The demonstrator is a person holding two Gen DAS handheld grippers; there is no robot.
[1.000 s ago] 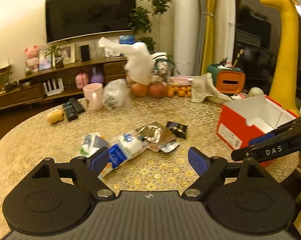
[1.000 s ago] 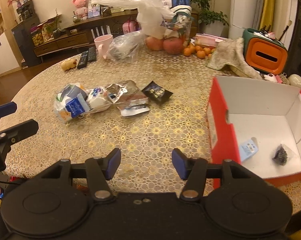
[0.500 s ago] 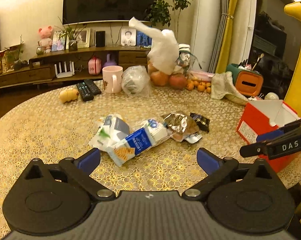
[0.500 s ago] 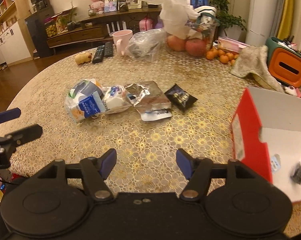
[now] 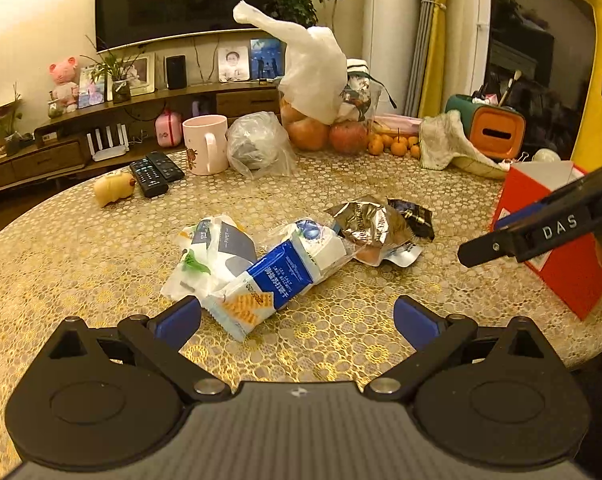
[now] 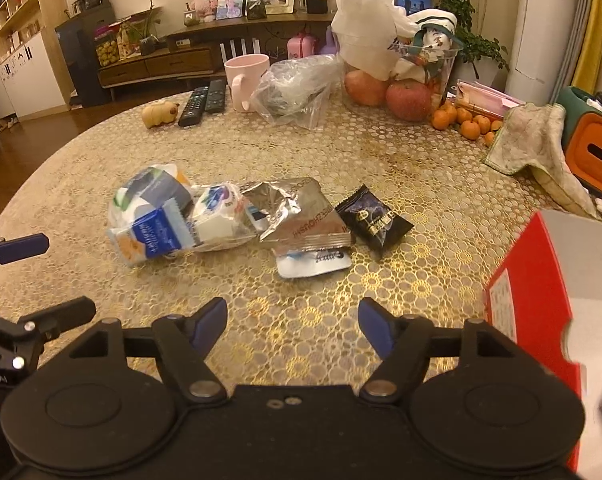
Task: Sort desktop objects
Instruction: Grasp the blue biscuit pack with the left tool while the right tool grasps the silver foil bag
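Snack wrappers lie in a loose heap on the round table. A blue-and-white cracker pack (image 5: 275, 280) (image 6: 153, 236) lies nearest my left gripper (image 5: 297, 320), which is wide open and empty just short of it. Beside the pack are a white-and-grey pouch (image 5: 217, 248), a crumpled silver bag (image 5: 367, 220) (image 6: 301, 216) and a small black packet (image 5: 415, 216) (image 6: 375, 220). My right gripper (image 6: 293, 324) hangs over bare tablecloth in front of the silver bag, its jaws opening with nothing between them. A red box (image 5: 557, 236) (image 6: 541, 312) stands at the right.
At the back of the table stand a pink mug (image 5: 205, 144), two remotes (image 5: 155, 172), a clear plastic bag (image 5: 257, 146), fruit under a white bag (image 5: 317, 128), small oranges (image 5: 397, 144), a cloth (image 5: 445, 142) and an orange-fronted holder (image 5: 497, 132). A yellow giraffe figure (image 5: 593, 60) rises at the right.
Both grippers have moved in toward the wrapper heap and lower over the table, so the heap looks larger. Both sets of jaws stand wider than a second ago. The red box has slid toward the right edge.
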